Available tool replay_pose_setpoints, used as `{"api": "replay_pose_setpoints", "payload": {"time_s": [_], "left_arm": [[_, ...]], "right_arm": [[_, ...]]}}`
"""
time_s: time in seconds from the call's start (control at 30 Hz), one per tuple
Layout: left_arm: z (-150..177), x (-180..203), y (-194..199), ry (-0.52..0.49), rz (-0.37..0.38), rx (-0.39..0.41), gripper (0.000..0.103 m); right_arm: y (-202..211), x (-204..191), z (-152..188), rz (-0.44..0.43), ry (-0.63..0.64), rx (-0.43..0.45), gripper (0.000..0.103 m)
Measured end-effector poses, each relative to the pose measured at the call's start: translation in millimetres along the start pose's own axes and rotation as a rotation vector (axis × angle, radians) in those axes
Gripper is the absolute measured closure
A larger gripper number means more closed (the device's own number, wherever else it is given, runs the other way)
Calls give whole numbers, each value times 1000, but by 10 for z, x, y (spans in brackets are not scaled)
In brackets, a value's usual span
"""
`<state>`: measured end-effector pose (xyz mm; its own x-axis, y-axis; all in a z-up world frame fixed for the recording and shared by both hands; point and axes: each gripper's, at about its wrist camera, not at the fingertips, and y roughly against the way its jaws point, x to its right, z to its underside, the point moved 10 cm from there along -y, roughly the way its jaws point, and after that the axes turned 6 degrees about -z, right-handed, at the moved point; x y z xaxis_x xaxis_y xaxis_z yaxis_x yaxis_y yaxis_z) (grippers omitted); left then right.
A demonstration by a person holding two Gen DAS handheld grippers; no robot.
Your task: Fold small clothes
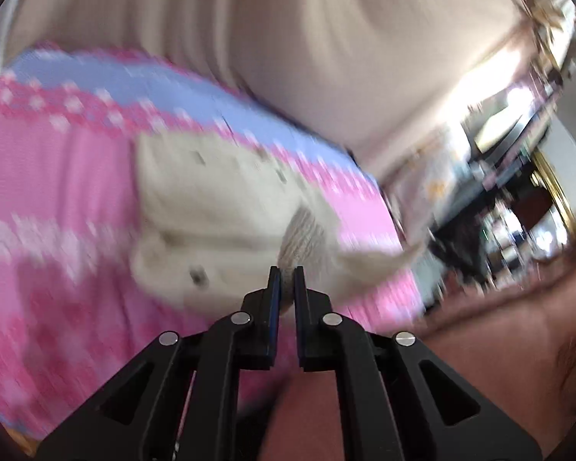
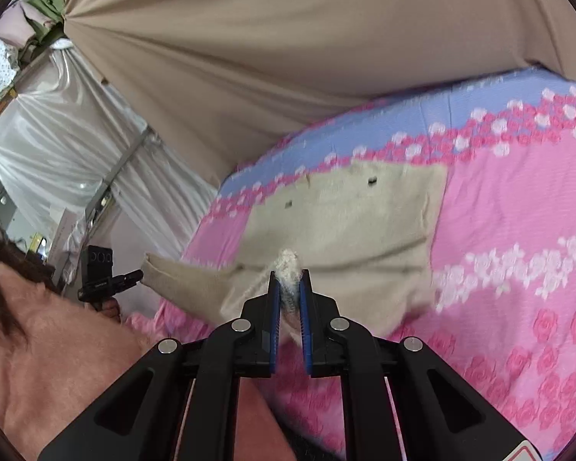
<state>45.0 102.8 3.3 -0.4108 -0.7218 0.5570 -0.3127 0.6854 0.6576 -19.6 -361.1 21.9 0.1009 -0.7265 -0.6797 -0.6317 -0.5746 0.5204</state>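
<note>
Cream fleece buttoned garment lies on the pink-and-lilac floral bedspread (left view blurred); left gripper and right gripper each pinch its near edge.

On the one pink-and-lilac flowered bedspread lies one small cream fleece garment showing two dark snaps, with two black two-finger grippers, left gripper and right gripper, at its near edge.
</note>
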Motion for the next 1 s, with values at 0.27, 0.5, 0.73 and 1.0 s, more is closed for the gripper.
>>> {"api": "replay_pose_setpoints", "payload": {"time_s": [0.27,0.5,0.73,1.0], "left_arm": [[-1367,-741,-1336,56,-319,19,97],[-1460,-1480,-2155,265,-620,-53,95],[-957,-1469,-1777,239,-607,-12,47],[-910,-1660,-2367,289,-622,-149,87]], "right_arm": [[-1200,1271,-1044,217,-143,116,94],[-1596,1749,-1133,408,-277,108,82],[-1378,1661,-528,421,-255,56,48],[-1925,1761,-539,430,-272,-53,95]]}}
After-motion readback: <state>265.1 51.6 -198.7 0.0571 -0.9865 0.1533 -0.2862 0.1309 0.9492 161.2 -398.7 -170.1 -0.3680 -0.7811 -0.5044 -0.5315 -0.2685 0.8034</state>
